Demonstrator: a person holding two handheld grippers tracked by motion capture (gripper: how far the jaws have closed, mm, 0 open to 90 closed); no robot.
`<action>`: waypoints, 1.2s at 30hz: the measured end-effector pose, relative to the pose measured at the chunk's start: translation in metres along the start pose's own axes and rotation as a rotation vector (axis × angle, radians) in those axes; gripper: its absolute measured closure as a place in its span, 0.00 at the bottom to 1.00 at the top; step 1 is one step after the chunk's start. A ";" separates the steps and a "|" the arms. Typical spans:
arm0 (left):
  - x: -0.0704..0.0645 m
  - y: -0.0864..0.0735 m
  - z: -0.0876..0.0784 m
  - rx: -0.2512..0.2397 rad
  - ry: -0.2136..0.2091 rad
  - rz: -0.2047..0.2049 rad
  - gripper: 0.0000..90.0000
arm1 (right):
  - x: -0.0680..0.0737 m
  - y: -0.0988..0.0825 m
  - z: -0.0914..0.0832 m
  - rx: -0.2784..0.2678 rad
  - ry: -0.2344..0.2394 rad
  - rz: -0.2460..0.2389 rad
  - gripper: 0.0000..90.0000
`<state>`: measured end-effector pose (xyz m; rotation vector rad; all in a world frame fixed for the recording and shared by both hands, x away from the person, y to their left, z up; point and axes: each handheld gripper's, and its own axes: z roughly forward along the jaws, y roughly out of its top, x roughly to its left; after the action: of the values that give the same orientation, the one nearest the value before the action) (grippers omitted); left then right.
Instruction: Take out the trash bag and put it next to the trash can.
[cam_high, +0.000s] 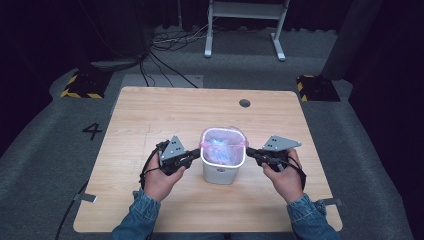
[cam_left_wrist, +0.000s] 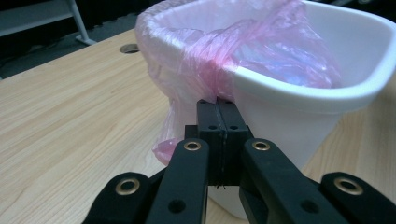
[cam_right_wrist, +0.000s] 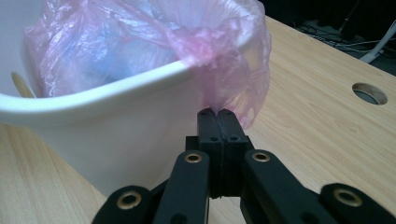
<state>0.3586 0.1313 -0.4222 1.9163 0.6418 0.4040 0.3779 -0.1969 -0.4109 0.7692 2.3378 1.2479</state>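
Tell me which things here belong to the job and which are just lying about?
In use:
- white bin
- pink bag lining it, its edge pinched on both sides
- left gripper, shut on the bag
- right gripper, shut on the bag

Just lying about:
- cables on the floor
- white frame behind the table

The bin (cam_high: 223, 170) is plain white, lined with a translucent pink bag (cam_left_wrist: 219, 60) – bluish deep inside. The table (cam_high: 150, 125) shows pale wood grain. Both grippers are black with brass-coloured rivets – left gripper (cam_left_wrist: 217, 105), right gripper (cam_right_wrist: 217, 114). The sleeves (cam_high: 137, 212) are blue denim, the floor (cam_high: 50, 130) grey
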 end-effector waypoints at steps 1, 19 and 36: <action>-0.002 0.000 -0.001 0.006 -0.007 0.005 0.99 | 0.000 0.000 0.000 0.000 0.000 0.000 1.00; -0.006 -0.004 -0.013 -0.007 0.042 0.001 0.89 | 0.007 -0.013 -0.043 -0.152 -0.139 0.087 0.46; -0.003 -0.013 -0.024 -0.032 0.107 -0.041 0.46 | -0.004 -0.008 0.003 -0.011 -0.066 0.145 0.44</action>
<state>0.3400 0.1518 -0.4236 1.8579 0.7393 0.4911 0.3801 -0.2013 -0.4190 0.9761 2.2554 1.2723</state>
